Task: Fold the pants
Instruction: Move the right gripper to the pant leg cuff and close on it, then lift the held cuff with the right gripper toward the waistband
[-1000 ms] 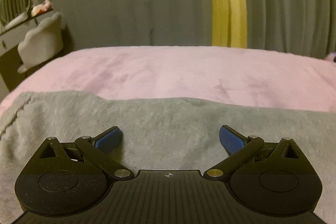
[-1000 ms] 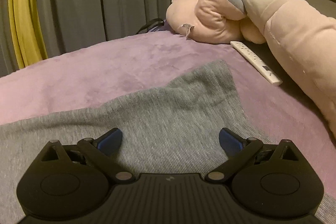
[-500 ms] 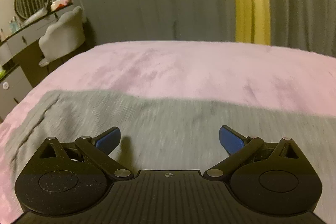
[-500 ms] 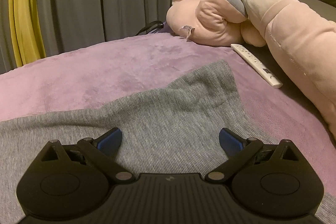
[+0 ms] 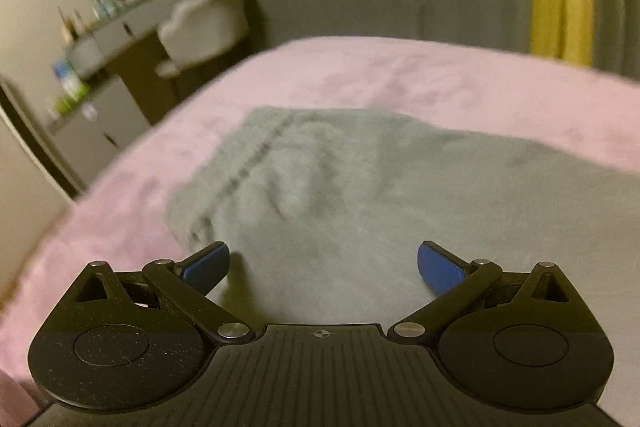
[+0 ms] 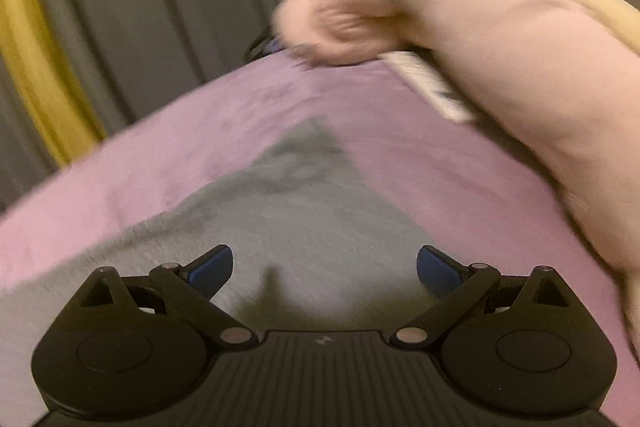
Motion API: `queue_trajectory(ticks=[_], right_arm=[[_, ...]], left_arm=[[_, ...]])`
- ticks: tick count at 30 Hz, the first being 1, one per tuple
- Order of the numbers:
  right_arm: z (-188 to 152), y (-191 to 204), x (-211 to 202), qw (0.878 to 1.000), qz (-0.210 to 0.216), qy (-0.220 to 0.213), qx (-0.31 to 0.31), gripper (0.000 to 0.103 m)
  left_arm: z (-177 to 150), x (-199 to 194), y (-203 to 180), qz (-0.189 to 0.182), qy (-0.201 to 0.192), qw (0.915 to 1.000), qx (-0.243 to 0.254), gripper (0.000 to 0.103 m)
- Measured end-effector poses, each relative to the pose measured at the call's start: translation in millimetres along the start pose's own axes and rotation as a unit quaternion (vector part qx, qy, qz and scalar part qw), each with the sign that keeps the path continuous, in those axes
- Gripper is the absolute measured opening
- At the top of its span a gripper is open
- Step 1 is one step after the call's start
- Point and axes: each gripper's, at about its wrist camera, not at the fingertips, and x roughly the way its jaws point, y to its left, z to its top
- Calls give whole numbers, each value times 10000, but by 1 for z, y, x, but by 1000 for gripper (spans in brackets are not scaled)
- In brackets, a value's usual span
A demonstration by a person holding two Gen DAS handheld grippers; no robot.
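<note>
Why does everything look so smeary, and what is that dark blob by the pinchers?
Right wrist view: motion blur smears the pink plush toy and white remote; the dark blob is a shadow on the grey pants. Left wrist view: the shelf and pants are soft, the light dim and yellowish, and the fisheye bends the bed edge.

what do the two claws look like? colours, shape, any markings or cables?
Both look alike. Left claw: matte black ribbed body, two round black discs, black link arms on silver pins, blue pads on the fingers, a small crosshair mark at centre. Right claw: same build, with a small pale logo instead. No cables, hands or sleeves visible.
</note>
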Motion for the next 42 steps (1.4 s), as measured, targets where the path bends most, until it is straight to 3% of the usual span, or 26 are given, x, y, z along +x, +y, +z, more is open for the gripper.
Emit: queue_trajectory(ticks=[5,8,13,17,21,23,24,25,35,38,40,42], right_arm=[[-34,-68,-51,9923,296,128,1197,99],[-51,-93,-57,9841,445,205,1709,90],[-60,-114,-34,9674,794,345,2380,58],[-60,-122,-19,9554,1077,187,2744,60],[-58,-126,-9,9507,1216,80,2853,60],[-57,-127,-9,9502,1254,36,2852,52],[-57,-128,-10,9520,1244,27,2795,35],[-57,-128,-10,9542,1233,23,2726,30],[-60,-136,0,9481,1447,155,2826,33],[-54,-129,-2,9575,1308,223,2561,31],[-45,-117,-7,9703,1037,271,2170,19],[-32,-96,-19,9820,893,183,1652,17]], left_arm=[[-33,-37,-26,-1039,323,9936,-307,103],[-59,-62,-54,-1627,500,9851,-251,103],[-95,-89,-96,-2210,423,9742,172,103],[-112,-97,-107,-2175,87,9741,621,103],[-114,-98,-111,-2109,110,9759,554,103],[-116,-100,-113,-2063,92,9766,605,103],[-116,-100,-113,-2052,74,9766,645,103],[-114,-99,-116,-2055,69,9763,671,103],[-118,-92,-119,-2009,16,9765,783,103],[-118,-92,-118,-2039,38,9761,752,103],[-116,-93,-116,-2075,49,9757,704,103],[-115,-94,-114,-2122,41,9749,668,103]])
